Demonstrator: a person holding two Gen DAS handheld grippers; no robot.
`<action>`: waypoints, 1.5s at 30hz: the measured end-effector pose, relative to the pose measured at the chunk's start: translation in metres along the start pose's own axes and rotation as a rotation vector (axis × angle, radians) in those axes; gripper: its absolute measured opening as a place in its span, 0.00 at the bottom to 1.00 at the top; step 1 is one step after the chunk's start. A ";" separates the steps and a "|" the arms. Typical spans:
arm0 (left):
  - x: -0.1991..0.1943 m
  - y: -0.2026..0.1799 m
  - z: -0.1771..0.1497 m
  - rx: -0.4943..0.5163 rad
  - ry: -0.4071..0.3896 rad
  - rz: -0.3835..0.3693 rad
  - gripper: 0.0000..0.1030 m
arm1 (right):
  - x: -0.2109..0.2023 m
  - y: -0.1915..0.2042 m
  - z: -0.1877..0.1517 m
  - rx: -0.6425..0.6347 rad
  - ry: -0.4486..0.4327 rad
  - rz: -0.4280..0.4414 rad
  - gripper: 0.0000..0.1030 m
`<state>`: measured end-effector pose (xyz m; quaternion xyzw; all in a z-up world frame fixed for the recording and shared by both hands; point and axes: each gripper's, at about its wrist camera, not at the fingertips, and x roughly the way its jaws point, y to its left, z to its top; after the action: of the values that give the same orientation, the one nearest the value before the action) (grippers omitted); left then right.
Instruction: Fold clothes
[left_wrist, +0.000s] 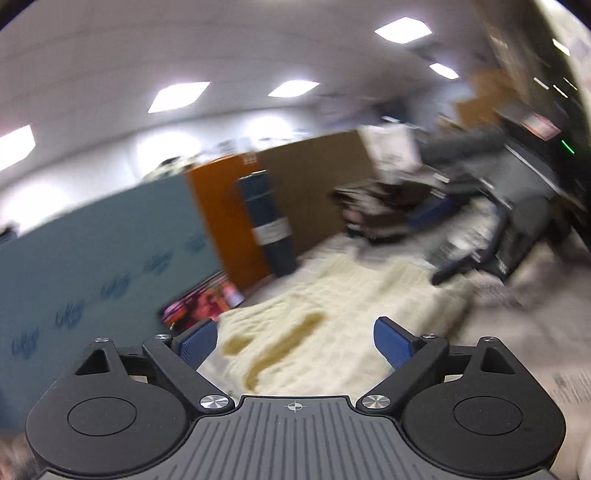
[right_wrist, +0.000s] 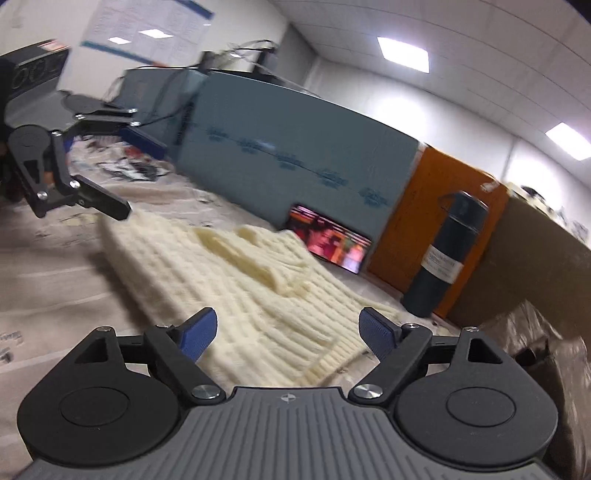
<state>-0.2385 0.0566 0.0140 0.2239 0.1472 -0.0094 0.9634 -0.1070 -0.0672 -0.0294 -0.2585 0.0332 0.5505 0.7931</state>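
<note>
A cream knit sweater (right_wrist: 236, 273) lies spread on the paper-covered table (right_wrist: 48, 266), partly folded — one strip of knit is laid back over its middle. In the right wrist view its ribbed hem reaches toward the near edge, between the blue pads of the right gripper (right_wrist: 287, 334), whose jaws stand wide apart with nothing in them. The left gripper (right_wrist: 127, 173) hovers above the sweater's far end, jaws also spread wide and empty; its own view is blurred, showing the sweater (left_wrist: 325, 325) just ahead of its pads (left_wrist: 391, 343). Along the table's back edge stand a teal panel (right_wrist: 295, 162) and an orange board (right_wrist: 417, 221). A tablet (right_wrist: 328, 240) with a bright screen leans against the panel, and a dark flask (right_wrist: 443, 254) stands upright before the board, near the sweater's corner.
</note>
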 end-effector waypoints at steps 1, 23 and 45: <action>-0.001 -0.007 0.000 0.055 0.026 -0.020 0.91 | -0.001 0.006 0.001 -0.029 0.007 0.026 0.81; 0.034 -0.028 -0.028 0.443 0.173 0.013 0.30 | 0.030 0.016 -0.009 -0.175 0.151 0.161 0.33; 0.040 0.061 -0.002 -0.345 -0.033 -0.097 0.40 | 0.025 -0.079 -0.007 0.495 -0.095 0.299 0.22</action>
<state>-0.1959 0.1144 0.0270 0.0476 0.1416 -0.0342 0.9882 -0.0255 -0.0689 -0.0144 -0.0235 0.1669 0.6478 0.7429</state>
